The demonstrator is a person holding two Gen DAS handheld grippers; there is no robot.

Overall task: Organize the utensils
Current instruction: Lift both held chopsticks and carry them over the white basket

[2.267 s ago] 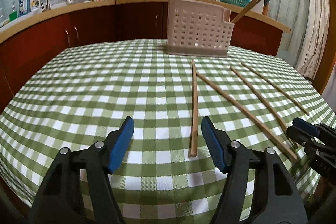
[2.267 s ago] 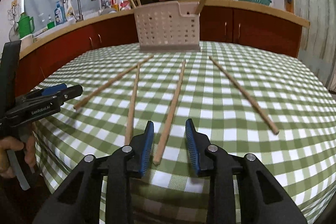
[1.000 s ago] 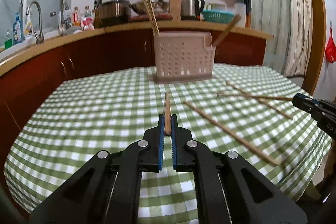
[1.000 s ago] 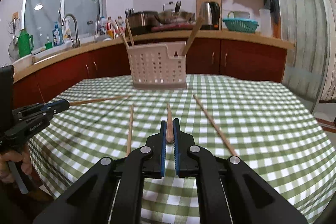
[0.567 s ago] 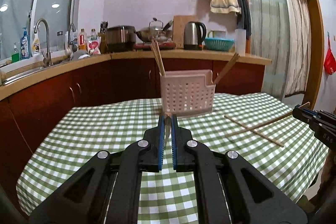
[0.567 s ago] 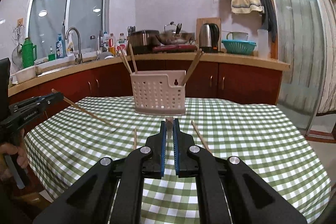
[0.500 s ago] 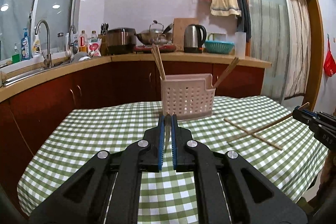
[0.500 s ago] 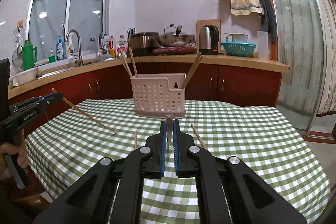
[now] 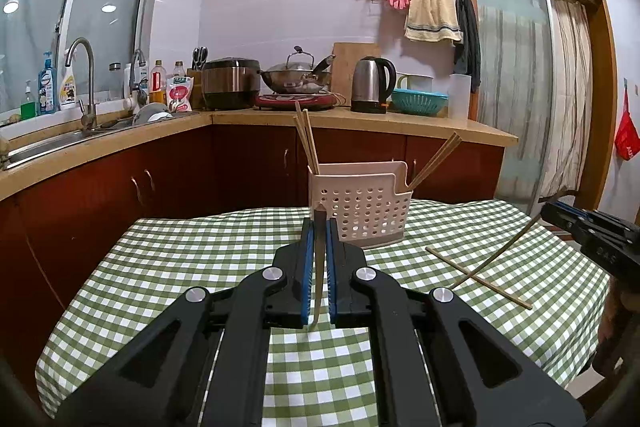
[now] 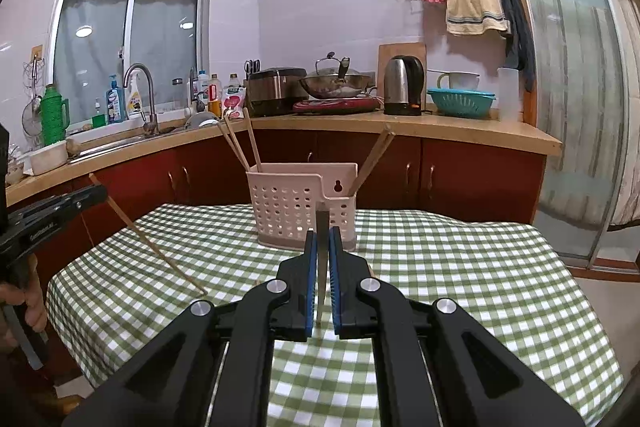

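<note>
Chopstick (image 9: 319, 267) lifted, between left gripper (image 9: 319, 227) pads

Ahead of me, a pale perforated plastic utensil basket (image 9: 362, 209) stands on the green-checked tablecloth (image 9: 180, 267), with wooden chopsticks (image 9: 306, 143) leaning inside it. Right of it, one loose chopstick (image 9: 478, 277) lies on the cloth. Behind runs the wooden counter (image 9: 360, 123).

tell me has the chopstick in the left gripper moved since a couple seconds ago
Yes. The chopstick lay flat on the checked tablecloth; now the left gripper holds it lifted off the cloth, in front of the utensil basket.
</note>
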